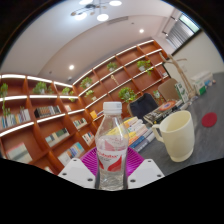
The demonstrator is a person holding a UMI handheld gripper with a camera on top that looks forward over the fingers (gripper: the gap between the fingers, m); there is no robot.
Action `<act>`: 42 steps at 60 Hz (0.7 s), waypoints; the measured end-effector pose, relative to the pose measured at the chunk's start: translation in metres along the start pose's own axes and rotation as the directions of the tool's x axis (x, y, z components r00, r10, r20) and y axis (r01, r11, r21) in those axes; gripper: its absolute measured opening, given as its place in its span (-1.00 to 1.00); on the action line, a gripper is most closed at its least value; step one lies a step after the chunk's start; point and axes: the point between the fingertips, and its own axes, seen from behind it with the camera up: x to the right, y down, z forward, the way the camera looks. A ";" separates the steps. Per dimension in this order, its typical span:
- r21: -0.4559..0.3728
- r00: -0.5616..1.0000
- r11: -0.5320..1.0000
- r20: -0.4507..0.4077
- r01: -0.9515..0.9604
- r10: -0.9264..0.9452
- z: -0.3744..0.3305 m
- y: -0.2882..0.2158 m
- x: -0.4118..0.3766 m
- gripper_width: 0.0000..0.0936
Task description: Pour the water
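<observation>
- Gripper view shows the gripper (111, 172) with its two white fingers (76, 174) spread only as far as the bottle's width, a pink pad (91, 160) showing on the inner face at either side.
- Between the jaws stands a clear plastic water bottle (111, 145), upright, with a white cap and a label with a red band round its middle.
- Both fingers appear to press against the bottle's lower body, though its base and the contact itself are partly hidden low in the view, so the grip is likely rather than certain.
- Just ahead of the jaws and off to the right side sits a pale cream cup (177, 134) with a handle, upright, its open mouth visible, apart from the bottle.
- The cup rests on a table (205, 145) beyond the fingers; a small red thing (209, 119) lies farther past the cup.
- Well beyond the jaws, wooden bookshelves (60, 115) with lit shelves line the walls.
</observation>
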 end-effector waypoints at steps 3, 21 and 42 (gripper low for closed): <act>0.030 0.978 0.979 0.043 -0.203 0.202 0.000 -0.010 -0.002 -0.26; 0.092 0.518 0.510 0.207 -0.855 0.830 0.013 -0.067 0.016 -0.26; 0.060 -0.062 -0.087 0.337 -0.994 0.939 0.013 -0.119 0.043 -0.26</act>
